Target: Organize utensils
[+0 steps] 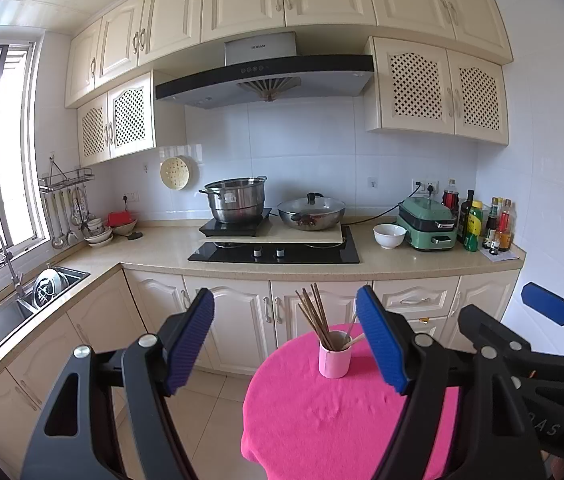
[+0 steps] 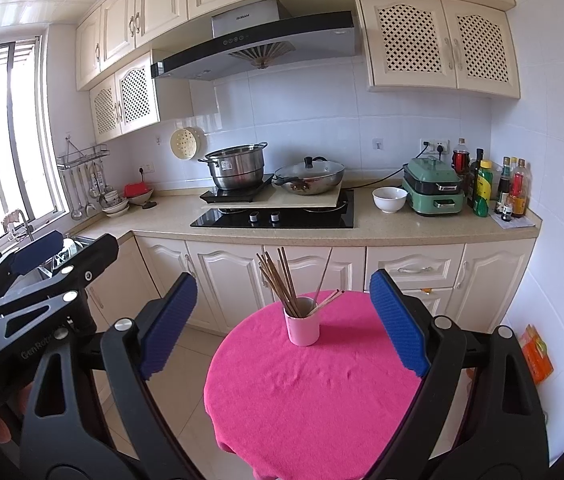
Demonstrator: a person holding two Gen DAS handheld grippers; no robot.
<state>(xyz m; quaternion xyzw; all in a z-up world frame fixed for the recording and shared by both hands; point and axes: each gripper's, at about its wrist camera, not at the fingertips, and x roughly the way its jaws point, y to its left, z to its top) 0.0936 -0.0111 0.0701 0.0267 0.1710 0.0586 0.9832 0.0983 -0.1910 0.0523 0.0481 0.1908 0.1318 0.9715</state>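
Observation:
A pink cup (image 1: 334,360) (image 2: 303,326) stands upright on a round table under a bright pink cloth (image 1: 341,420) (image 2: 309,392). Several brown chopsticks (image 1: 315,312) (image 2: 282,280) fan out of the cup, and a couple of lighter sticks (image 2: 327,300) lean to its right. My left gripper (image 1: 285,312) is open and empty, held short of the cup with its blue pads wide apart. In its own view my right gripper (image 2: 283,292) is likewise open and holds nothing. Each gripper shows at the edge of the other's view.
Behind the table runs a beige counter (image 2: 361,232) with a black hob (image 2: 274,216), a steel pot (image 2: 236,170), a lidded wok (image 2: 309,178), a white bowl (image 2: 389,199), a green cooker (image 2: 433,190) and several bottles (image 2: 497,188). A sink (image 1: 14,312) lies at left, tiled floor below.

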